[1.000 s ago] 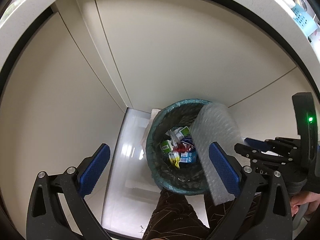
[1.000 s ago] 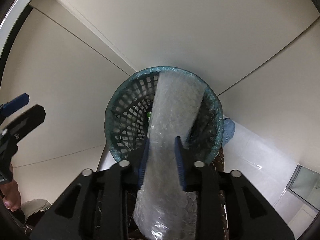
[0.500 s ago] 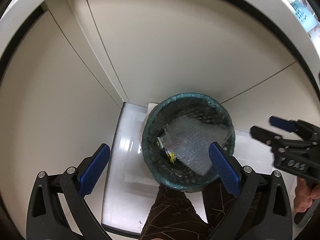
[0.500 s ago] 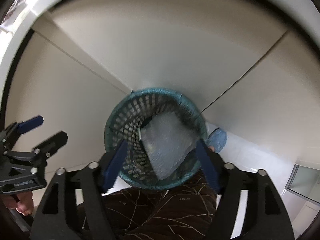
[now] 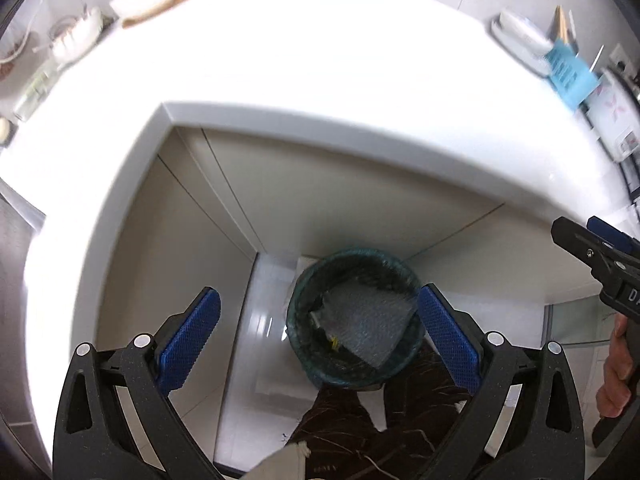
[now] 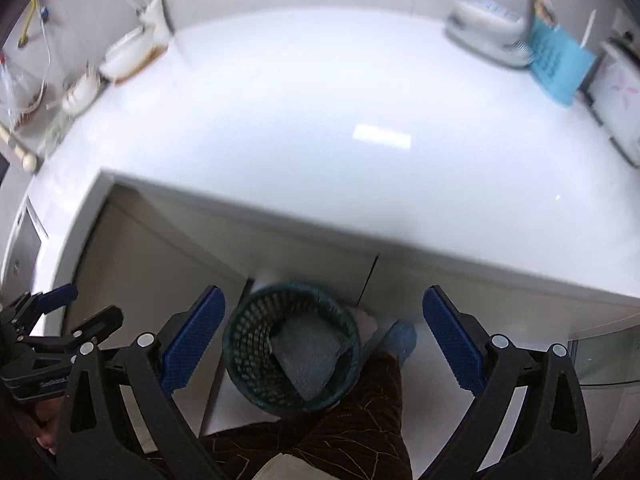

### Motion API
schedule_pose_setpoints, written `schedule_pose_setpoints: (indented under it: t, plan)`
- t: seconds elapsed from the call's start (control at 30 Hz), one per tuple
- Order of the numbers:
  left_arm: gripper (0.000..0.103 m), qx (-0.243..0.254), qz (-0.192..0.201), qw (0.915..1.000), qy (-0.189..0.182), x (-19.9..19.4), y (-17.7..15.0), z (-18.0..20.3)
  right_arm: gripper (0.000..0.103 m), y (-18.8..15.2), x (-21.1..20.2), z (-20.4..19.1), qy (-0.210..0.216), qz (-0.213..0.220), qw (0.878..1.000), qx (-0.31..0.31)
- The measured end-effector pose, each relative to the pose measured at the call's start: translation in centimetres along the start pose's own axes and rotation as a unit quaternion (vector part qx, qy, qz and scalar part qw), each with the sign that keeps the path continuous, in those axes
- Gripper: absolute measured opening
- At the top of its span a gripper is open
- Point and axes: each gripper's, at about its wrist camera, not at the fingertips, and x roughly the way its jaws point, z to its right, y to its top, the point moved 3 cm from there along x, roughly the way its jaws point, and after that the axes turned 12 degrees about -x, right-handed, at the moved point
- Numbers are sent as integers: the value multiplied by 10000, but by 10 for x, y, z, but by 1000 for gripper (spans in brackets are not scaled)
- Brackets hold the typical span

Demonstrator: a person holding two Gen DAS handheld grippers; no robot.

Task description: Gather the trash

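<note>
A dark green mesh trash basket (image 5: 294, 322) stands on the floor below the counter, seen from above in both wrist views. A sheet of bubble wrap (image 5: 364, 318) lies inside it on top of other litter, and shows again as bubble wrap (image 6: 308, 354) in the basket (image 6: 244, 344). My left gripper (image 5: 318, 294) hangs open well above the basket with nothing between its blue pads. The jaws of my right gripper (image 6: 324, 292) are opening wide, with nothing between them. Each gripper shows at the edge of the other's view: the right gripper (image 5: 578, 226) and the left gripper (image 6: 90, 304).
A white counter (image 6: 320, 128) juts out above beige cabinet doors (image 5: 352, 200). Along its back wall stand bowls (image 6: 82, 92), a white appliance (image 6: 484, 28) and a blue perforated holder (image 6: 556, 60). The person's brown trouser leg (image 6: 352, 420) and a blue slipper (image 6: 402, 336) are beside the basket.
The right gripper opened and let go of the bubble wrap, which dropped into the basket. Both grippers rose, so the counter top has come into view.
</note>
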Motion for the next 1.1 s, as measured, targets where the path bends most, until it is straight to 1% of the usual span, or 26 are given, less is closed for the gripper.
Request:
schedule_pose_setpoints:
  t: [0.13, 0.2, 0.3, 0.4, 0.5, 0.67, 1.1]
  plan:
    - [97, 29, 257, 9997, -13, -39, 12, 9, 95, 18, -41, 10, -77, 158, 9997, 149]
    - [97, 55, 373, 9993, -30, -57, 16, 12, 95, 23, -57, 10, -124, 166, 9996, 197]
    - [97, 99, 494, 9987, 10, -78, 18, 19, 95, 20, -74, 9, -133, 157, 9994, 261]
    - [97, 167, 510, 9986, -20, -92, 14, 26, 95, 14, -89, 1, -129, 101, 9995, 263]
    - [97, 221, 523, 9984, 18, -98, 7, 31, 95, 5, -97, -6, -160, 70, 9995, 250]
    - [97, 182, 405, 9990, 19, -95, -1, 32, 95, -10, -93, -16, -194, -104, 9997, 131]
    - [97, 193, 335, 9992, 24, -92, -8, 33, 95, -16, -90, -15, -162, -225, 9995, 172]
